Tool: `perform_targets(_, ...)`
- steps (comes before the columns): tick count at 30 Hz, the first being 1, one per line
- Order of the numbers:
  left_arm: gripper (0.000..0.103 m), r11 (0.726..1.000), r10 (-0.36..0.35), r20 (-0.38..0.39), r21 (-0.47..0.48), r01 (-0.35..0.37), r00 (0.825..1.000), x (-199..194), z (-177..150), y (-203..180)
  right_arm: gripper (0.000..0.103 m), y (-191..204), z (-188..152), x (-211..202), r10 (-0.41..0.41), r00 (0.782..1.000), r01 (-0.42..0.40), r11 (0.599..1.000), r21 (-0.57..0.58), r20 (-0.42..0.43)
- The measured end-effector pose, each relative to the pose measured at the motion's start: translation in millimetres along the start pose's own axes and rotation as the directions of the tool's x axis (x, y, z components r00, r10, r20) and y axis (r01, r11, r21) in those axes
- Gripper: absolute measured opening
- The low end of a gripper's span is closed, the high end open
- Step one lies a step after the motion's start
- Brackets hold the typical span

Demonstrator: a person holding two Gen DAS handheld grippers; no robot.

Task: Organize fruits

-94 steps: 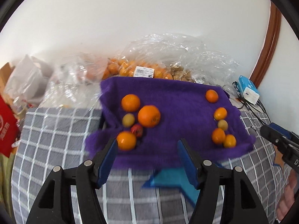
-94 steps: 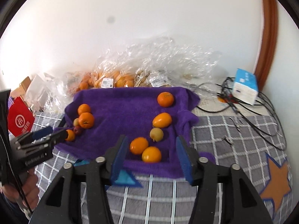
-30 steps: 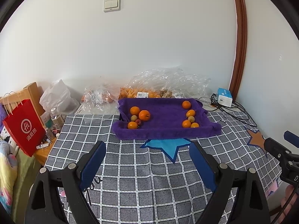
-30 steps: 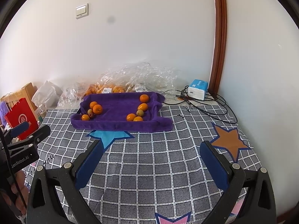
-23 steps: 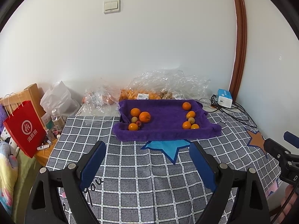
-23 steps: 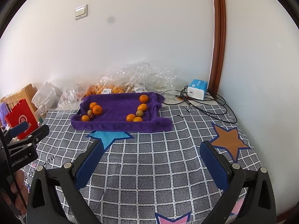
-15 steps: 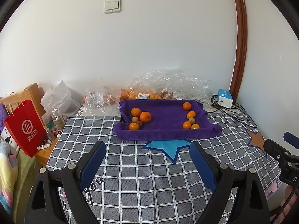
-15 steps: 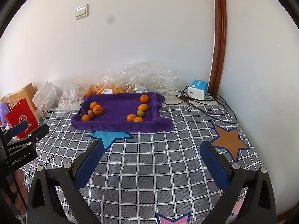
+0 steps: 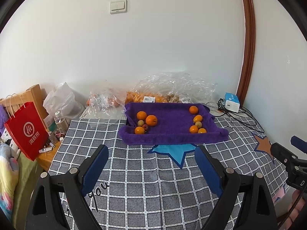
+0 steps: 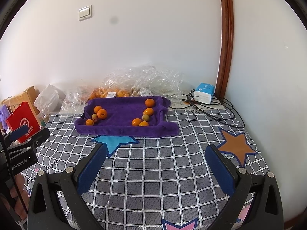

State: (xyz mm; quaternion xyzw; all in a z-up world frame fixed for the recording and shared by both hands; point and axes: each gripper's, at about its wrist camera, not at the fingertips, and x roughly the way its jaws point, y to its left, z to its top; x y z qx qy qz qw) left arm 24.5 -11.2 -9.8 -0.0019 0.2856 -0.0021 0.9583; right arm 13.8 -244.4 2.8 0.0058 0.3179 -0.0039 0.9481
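Fruit lies in two clusters on a purple plush towel draped over a shallow tray (image 9: 168, 134) at the far side of a bed covered in a grey checked cloth with coloured stars (image 9: 153, 172). The cluster on the left (image 9: 146, 122) has three orange citrus, one small greenish-yellow fruit and one small dark red fruit, all touching or nearly so. The cluster on the right (image 9: 196, 121) runs in a loose line: one orange apart at the back, then an oval orange fruit, a greenish-yellow one and two more orange ones at the front edge.

Both tools are well back from the tray and carry nothing. The left hand-held gripper (image 9: 151, 169) has its blue pads wide apart over bare cloth, and the right hand-held gripper (image 10: 155, 169) stands just as wide, also empty.

Judged from this layout, the sorting looks either finished or between picks, since each side holds mixed kinds. If more sorting is meant, the odd fruits are the likely targets: the dark red one (image 9: 145, 127) wedged among citrus calls for a narrow approach from above, so the pads do not shove its neighbours. Round fruit on plush cloth will roll little, but a squeeze should land across the widest part. The raised towel rim (image 9: 172, 139) is a snag risk on a low approach; coming in over it is safer. Clear plastic bags of more fruit (image 9: 172, 92) sit behind the tray.
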Motion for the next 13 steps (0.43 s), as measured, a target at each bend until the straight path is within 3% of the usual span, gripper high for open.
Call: perform_targets(13, 0.091, 1.000, -0.010, -0.002, 0.008, 0.010, 1.000, 1.9, 1.2, 3.7, 0.101, 6.9, 1.5, 6.6, 0.004, 1.000, -0.004, 1.000, -0.025, -0.004)
